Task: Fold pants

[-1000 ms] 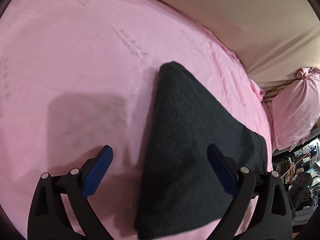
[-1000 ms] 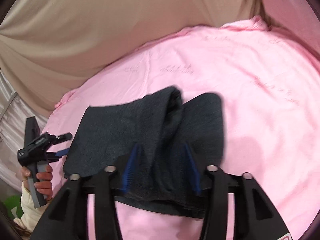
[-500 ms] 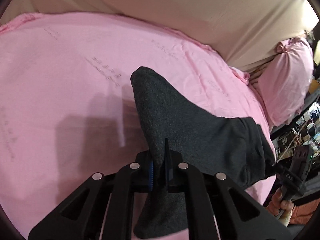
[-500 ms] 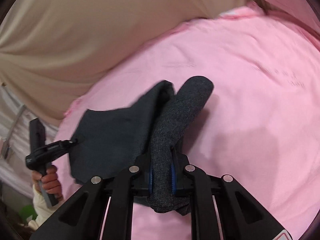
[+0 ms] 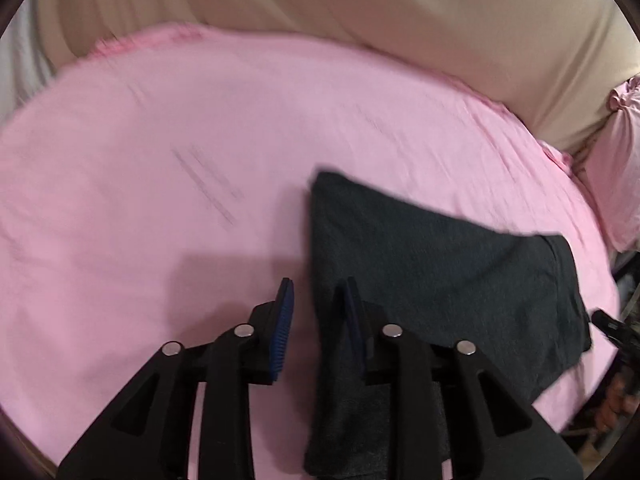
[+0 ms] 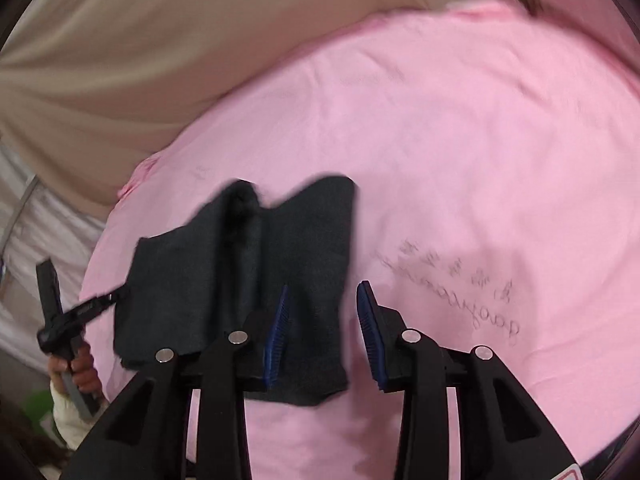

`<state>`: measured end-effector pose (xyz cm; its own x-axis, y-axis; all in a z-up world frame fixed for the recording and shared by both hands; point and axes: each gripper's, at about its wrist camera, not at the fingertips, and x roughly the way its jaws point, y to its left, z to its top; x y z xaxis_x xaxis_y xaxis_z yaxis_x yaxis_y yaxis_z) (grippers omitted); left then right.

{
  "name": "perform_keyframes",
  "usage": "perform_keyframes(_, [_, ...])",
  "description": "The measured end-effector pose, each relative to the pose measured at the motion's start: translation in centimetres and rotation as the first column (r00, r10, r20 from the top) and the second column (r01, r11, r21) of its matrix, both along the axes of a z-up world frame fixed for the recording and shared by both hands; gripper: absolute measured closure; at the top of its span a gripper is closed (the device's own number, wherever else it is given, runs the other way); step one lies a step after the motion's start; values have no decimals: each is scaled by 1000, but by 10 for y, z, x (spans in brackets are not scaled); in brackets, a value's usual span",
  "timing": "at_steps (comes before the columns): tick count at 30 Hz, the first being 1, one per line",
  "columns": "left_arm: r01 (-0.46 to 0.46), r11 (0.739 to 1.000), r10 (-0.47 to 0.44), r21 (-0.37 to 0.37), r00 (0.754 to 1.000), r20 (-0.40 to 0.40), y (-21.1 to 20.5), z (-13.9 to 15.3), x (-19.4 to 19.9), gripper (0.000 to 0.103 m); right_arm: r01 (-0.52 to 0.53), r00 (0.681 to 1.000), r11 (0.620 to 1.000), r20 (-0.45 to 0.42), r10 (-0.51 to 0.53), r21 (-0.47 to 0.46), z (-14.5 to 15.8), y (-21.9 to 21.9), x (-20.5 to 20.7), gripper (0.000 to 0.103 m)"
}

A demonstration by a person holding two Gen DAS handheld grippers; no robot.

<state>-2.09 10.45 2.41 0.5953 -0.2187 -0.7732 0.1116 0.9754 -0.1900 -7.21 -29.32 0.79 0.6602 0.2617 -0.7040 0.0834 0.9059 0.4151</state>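
Note:
The dark grey pants (image 5: 440,272) lie folded on the pink bed sheet (image 5: 160,160). My left gripper (image 5: 318,284) hovers over their left edge. Its jaws are opening; the cloth's edge runs between the blue pads (image 5: 283,320) and neither pad presses on it. In the right wrist view the pants (image 6: 192,280) show a raised crease down the middle. My right gripper (image 6: 323,285) is above their near right corner, jaws opening, with cloth lying loose under the gap. The other hand-held gripper (image 6: 60,320) shows at the pants' left end.
A beige cloth backdrop (image 5: 360,0) rises behind the bed. A pink pillow (image 5: 616,168) sits at the far right. The sheet (image 6: 480,140) spreads wide to the right of the pants, with printed writing (image 6: 460,276). A person's hand (image 6: 80,368) holds the other gripper.
Both grippers pinched the pants half a second ago and carried a fold. Now both have let go, their jaws stand apart, and the cloth has dropped onto the sheet.

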Motion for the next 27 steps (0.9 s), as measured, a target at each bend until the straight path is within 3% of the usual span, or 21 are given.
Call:
perform_keyframes(3, [-51,998,47,41,995,92,0,23,-8,51,-96,994,995,48,95,21,13,28,8,38])
perform_keyframes(5, [-49,997,43,51,992,120,-4,34,-14,46,-123,992,992,-2,123,-21,-2,43,24,34])
perform_keyframes(8, [-49,996,39,73,991,128,-5,34,-28,37,-128,987,992,-97,128,8,-31,47,44,32])
perform_keyframes(9, [-40,996,31,76,992,125,-4,32,-33,36,-115,991,993,-69,114,-15,-32,52,44,34])
perform_keyframes(11, [-44,995,34,91,993,110,1,27,-40,36,-169,985,986,-29,170,12,-26,62,46,81])
perform_keyframes(12, [-53,994,42,96,994,104,0,24,-39,36,-173,984,984,-23,174,44,-22,64,49,86])
perform_keyframes(14, [-61,994,52,91,993,102,4,23,-41,36,-195,981,981,6,195,11,-5,71,51,87])
perform_keyframes(18, [-69,995,60,68,990,126,4,36,-45,34,-261,953,965,154,261,-16,61,82,31,88])
perform_keyframes(20, [-56,996,46,71,989,139,-1,40,-48,29,-240,956,968,153,249,-74,68,77,22,88])
perform_keyframes(22, [-36,997,26,74,991,132,-8,36,-48,27,-174,981,977,69,183,-121,41,57,24,88])
perform_keyframes(24, [-7,997,0,77,995,96,-21,25,-44,27,-100,992,988,-93,89,-120,-13,30,38,88])
perform_keyframes(25, [7,997,-13,78,997,75,-28,19,-41,27,-75,993,995,-97,69,-61,-27,19,38,86])
perform_keyframes(26, [18,997,-23,80,998,60,-34,15,-39,27,-66,995,998,-73,66,4,-26,13,35,86])
perform_keyframes(27, [29,996,-32,89,999,37,-41,11,-37,27,-69,996,998,-55,70,12,-18,13,31,87])
